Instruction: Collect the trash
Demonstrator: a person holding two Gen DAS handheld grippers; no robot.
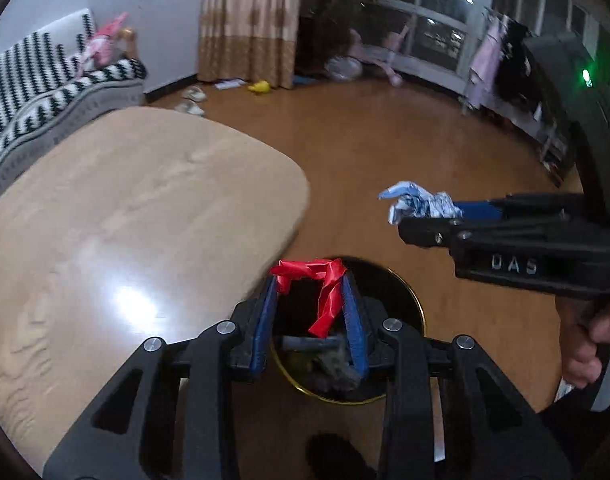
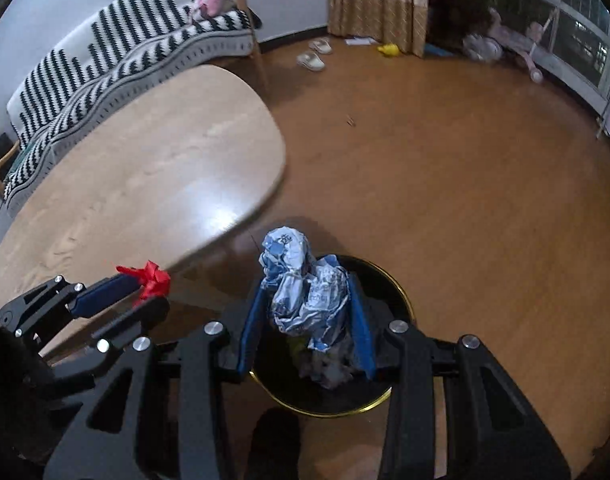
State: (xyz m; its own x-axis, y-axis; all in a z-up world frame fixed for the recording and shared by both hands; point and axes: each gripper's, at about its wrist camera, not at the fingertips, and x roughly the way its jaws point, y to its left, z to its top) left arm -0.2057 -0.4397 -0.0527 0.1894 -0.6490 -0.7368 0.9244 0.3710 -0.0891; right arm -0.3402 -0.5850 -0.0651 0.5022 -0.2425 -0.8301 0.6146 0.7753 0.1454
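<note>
My left gripper is shut on a crumpled red ribbon and holds it above a black trash bin with a gold rim on the floor. My right gripper is shut on a crumpled blue and white wrapper, also above the bin. The bin holds some trash. The right gripper with the wrapper shows at the right of the left wrist view. The left gripper with the ribbon shows at the left of the right wrist view.
A light wooden table stands just left of the bin. A sofa with a black and white throw lies behind it. Shoes, a yellow toy, curtains and a pink child's vehicle line the far wall.
</note>
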